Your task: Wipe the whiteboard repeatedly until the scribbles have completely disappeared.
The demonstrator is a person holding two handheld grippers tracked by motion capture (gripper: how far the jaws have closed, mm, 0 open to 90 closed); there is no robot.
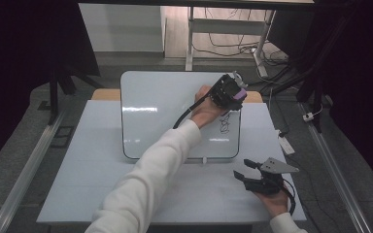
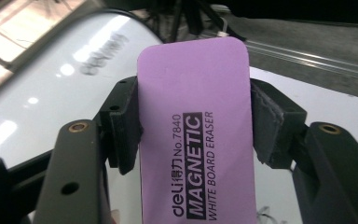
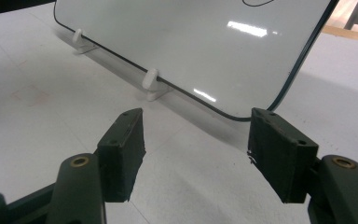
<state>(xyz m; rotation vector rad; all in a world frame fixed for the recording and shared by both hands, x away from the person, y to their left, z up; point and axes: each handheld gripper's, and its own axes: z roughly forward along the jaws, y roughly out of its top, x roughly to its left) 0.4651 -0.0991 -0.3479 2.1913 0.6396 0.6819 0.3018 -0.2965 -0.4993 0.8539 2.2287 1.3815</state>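
So the left gripper (image 1: pixel 237 92) is up over the upper right part of the whiteboard (image 1: pixel 160 111), pinching a purple eraser (image 2: pixel 196 135) between its pads; the left gripper view shows the pads pressed against both long edges, label reading "magnetic white board eraser" facing the camera. Pickup step is done, eraser is in hand and already at the board. Black scribble (image 1: pixel 225 124) sits on the board's right side, just below the gripper and the hand (image 1: pixel 205 110) holding it, and it looks fully intact, no smeared or cleared patch that I can make out. Can't tell whether the eraser face touches the board right now. Rest of the board is clean and glossy, propped on small white clips (image 3: pixel 150 84) on the white table (image 1: pixel 92 165). Right gripper (image 1: pixel 245 171) is parked low near the board's lower right corner, jaws spread with nothing between them, resting idle over the table. My read: grasp and approach finished, wiping barely or not started. Left to do: rub out the whole scribble, then probably set the eraser down somewhere.
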